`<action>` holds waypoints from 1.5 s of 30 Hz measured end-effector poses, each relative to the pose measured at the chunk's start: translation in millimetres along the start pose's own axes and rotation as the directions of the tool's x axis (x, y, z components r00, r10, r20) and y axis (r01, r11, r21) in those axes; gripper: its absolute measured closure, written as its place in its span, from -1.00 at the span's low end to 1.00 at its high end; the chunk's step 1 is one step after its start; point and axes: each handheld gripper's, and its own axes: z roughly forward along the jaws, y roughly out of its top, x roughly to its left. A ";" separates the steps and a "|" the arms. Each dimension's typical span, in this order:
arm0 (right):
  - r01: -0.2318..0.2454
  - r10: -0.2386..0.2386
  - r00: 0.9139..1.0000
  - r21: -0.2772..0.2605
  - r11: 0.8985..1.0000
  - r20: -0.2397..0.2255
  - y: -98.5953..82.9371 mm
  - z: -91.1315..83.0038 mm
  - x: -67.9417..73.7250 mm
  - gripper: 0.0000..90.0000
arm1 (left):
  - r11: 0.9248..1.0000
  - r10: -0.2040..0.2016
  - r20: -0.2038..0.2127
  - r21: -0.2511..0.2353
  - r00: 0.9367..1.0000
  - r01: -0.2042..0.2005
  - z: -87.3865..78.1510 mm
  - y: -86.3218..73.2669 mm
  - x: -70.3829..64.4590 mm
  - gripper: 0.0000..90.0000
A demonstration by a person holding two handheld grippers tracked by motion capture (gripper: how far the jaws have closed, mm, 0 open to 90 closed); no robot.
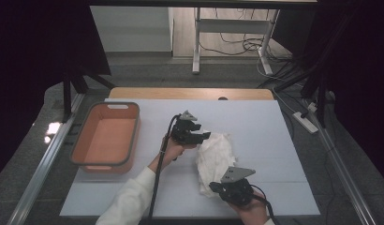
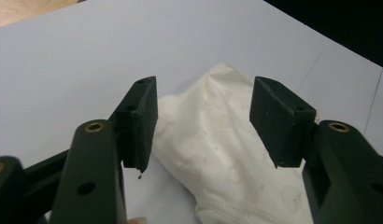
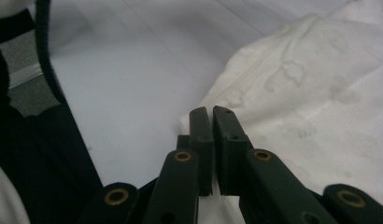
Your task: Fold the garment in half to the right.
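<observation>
The white cloth (image 1: 214, 161) lies crumpled mid-desk (image 1: 274, 140). The left tongs (image 1: 203, 136) hang spread over its far end; the right tongs (image 1: 214, 186) are pressed together at its near corner, perhaps pinching the hem. A thin pinch could slip when lifted. The orange bin (image 1: 106, 138) stands well apart, left; nothing blocks.
</observation>
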 end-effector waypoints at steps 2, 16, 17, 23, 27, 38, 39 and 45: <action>0.009 -0.009 1.000 0.014 1.000 -0.003 -0.7 4.5 1.1 0.92 | 1.000 0.005 0.003 0.007 1.000 -0.005 2.0 -0.1 -1.2 -0.06; -0.070 0.076 0.994 -0.083 0.994 0.076 -8.1 -19.2 -19.9 0.38 | 0.998 0.036 0.046 0.055 0.998 -0.038 23.3 -6.6 0.6 0.69; -0.073 0.080 0.994 -0.087 0.994 0.079 -8.7 -19.8 -22.1 0.49 | 0.997 0.039 0.049 0.063 0.998 -0.042 25.8 -7.3 0.4 0.78; -0.032 0.031 0.997 0.017 0.999 0.068 -9.3 0.8 -23.3 0.99 | 0.994 0.044 0.038 0.102 0.998 -0.047 41.1 -11.5 3.9 0.97; -0.013 0.006 0.996 0.082 0.997 0.088 -12.0 11.7 -24.3 0.99 | 0.995 0.017 0.009 0.100 1.000 -0.018 45.8 -14.8 11.8 0.97; -0.040 0.033 0.996 0.095 0.995 0.081 -27.0 3.3 -28.7 0.99 | 0.993 -0.031 -0.020 0.115 0.999 0.033 50.1 -21.6 25.9 0.98; -0.035 0.028 0.997 0.095 0.995 0.075 -27.0 4.2 -27.9 0.99 | 0.992 -0.028 -0.021 0.120 0.999 0.030 50.4 -21.5 25.9 0.98; -0.026 0.019 0.997 0.101 0.995 0.068 -26.7 5.9 -27.1 0.99 | 0.991 -0.031 -0.015 0.128 0.999 0.033 54.8 -23.4 26.6 0.98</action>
